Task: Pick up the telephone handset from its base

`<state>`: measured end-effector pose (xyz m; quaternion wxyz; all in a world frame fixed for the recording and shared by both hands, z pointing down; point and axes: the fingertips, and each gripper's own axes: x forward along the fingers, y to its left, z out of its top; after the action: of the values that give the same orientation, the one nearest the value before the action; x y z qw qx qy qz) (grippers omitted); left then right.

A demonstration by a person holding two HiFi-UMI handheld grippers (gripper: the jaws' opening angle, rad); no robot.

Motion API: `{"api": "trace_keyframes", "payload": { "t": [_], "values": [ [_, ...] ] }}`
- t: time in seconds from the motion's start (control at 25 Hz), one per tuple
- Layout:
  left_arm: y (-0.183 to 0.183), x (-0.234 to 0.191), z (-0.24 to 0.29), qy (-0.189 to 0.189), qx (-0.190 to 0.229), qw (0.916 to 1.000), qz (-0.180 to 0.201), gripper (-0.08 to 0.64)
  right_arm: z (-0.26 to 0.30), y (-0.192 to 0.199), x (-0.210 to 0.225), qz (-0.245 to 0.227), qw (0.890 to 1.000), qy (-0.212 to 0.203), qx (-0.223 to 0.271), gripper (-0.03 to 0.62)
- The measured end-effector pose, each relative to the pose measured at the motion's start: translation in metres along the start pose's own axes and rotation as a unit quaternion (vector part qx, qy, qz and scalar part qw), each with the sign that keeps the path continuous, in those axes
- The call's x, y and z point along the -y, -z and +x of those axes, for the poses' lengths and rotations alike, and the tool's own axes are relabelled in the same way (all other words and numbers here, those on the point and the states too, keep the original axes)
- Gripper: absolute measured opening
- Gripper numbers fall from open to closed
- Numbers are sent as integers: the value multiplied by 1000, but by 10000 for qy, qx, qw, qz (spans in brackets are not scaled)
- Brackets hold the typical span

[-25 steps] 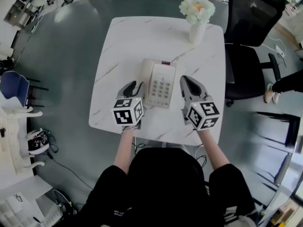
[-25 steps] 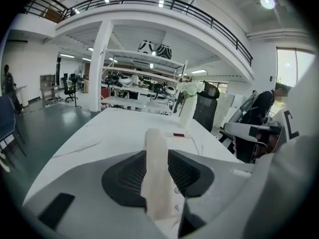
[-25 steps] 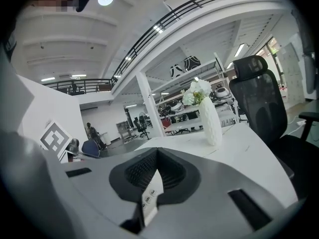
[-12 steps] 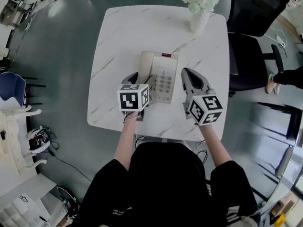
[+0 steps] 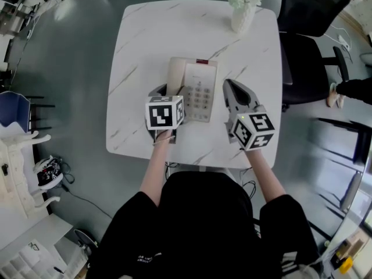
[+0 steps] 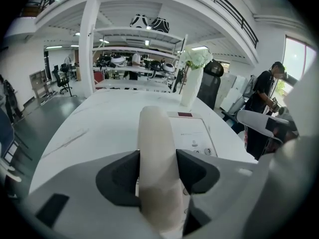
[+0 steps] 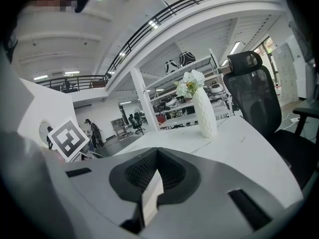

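Left gripper [image 6: 157, 169]: my jaws just closing, pads touching both sides of handset [image 6: 154, 128] between them. Handset lies on base [image 6: 195, 133] ahead of me, not yet lifted. Counter [image 6: 94, 123] beyond. Right gripper [image 7: 153, 183] idle, jaws together. Grasp looks made; lift left.

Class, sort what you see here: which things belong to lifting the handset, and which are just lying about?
In the job: handset; base; left gripper, whose jaws have just been closing, the handset between them.
Lying about: vase of flowers; black office chair.
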<state>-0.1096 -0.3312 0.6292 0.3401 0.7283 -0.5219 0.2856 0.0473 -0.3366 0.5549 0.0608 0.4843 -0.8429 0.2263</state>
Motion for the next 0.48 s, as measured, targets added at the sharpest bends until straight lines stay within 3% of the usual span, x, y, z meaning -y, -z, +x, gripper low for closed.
{"api": "trace_keyframes", "payload": {
  "t": [0.48],
  "values": [
    [-1,-1,-4,27,264,9992,-293,209,-5,-3,1,-51,10000,37,38,-9]
  ]
}}
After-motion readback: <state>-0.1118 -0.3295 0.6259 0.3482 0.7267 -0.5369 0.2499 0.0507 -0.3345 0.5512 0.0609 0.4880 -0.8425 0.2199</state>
